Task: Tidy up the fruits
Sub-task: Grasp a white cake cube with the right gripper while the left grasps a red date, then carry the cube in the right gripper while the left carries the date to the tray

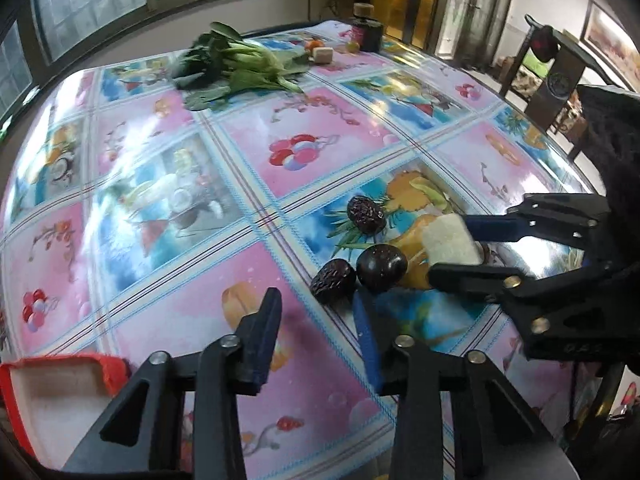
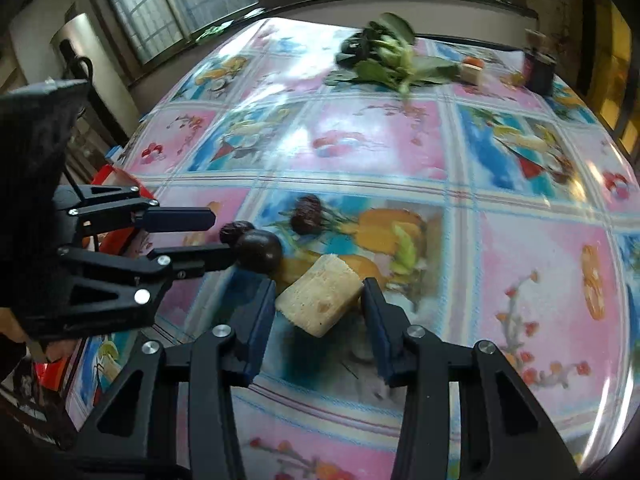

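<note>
1. Two grippers meet near the table's (image 1: 168,184) close edge: the left gripper (image 1: 318,316) has its jaws spread wide with nothing between them, and the right gripper (image 2: 320,308) has its jaws apart on either side of a pale block (image 2: 320,294) — whether the pads touch it I cannot tell.
2. Three dark fruits lie by the block: a smooth round fruit (image 1: 381,267) just beside the left gripper's right finger, a wrinkled date (image 1: 333,280) touching the round fruit, and a second date (image 1: 366,214) a little farther off.
3. The middle of the table is open, a glossy plastic cloth (image 2: 400,148) in pink and blue squares with printed fruit.
4. At the far edge lie leafy greens (image 1: 236,66), a second pale block (image 1: 322,55) and a dark jar (image 1: 366,30) with a cork-like top.
5. At the near left corner sits a red-rimmed tray (image 1: 108,368) — its inside looks pale and flat.
6. The block in the right gripper's jaws is spongy, squarish, with rounded corners.
</note>
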`<state>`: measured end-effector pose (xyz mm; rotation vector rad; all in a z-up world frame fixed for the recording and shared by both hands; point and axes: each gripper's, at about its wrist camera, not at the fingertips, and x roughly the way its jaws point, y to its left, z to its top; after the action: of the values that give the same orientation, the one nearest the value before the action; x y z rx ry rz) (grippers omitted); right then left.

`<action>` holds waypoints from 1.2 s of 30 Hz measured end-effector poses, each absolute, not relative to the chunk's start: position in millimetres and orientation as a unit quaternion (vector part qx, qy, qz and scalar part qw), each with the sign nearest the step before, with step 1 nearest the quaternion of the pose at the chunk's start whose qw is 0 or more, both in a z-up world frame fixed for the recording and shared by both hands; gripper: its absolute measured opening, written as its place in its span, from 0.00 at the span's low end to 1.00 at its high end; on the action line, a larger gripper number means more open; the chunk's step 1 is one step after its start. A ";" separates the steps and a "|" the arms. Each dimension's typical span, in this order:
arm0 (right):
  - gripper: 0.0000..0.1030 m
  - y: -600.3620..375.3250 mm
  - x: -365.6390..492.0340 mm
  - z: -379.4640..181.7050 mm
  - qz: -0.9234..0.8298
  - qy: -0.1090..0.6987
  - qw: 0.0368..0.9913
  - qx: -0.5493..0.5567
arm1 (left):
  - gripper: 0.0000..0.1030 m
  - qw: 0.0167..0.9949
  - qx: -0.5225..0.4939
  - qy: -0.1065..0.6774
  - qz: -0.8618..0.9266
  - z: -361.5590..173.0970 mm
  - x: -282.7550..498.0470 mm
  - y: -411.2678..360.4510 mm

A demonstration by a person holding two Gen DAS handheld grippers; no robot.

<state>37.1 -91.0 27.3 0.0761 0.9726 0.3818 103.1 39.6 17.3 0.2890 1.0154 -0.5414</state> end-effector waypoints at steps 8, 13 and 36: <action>0.44 -114.2 27.3 28.4 0.156 0.464 0.870 0.065 | 0.19 0.825 0.161 0.469 -0.272 13.7 108.2 27.9; 0.44 -116.9 24.4 29.2 0.147 0.464 0.870 0.075 | 0.16 0.827 0.153 0.473 -0.262 13.6 107.2 27.7; 0.44 7.9 -29.7 64.7 0.287 0.445 0.848 0.010 | 0.16 0.883 0.030 0.453 -0.116 82.2 -40.0 142.3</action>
<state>-29.7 7.9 64.7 0.0208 0.9383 0.6039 -40.0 142.3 82.2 0.0620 0.9433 -0.2422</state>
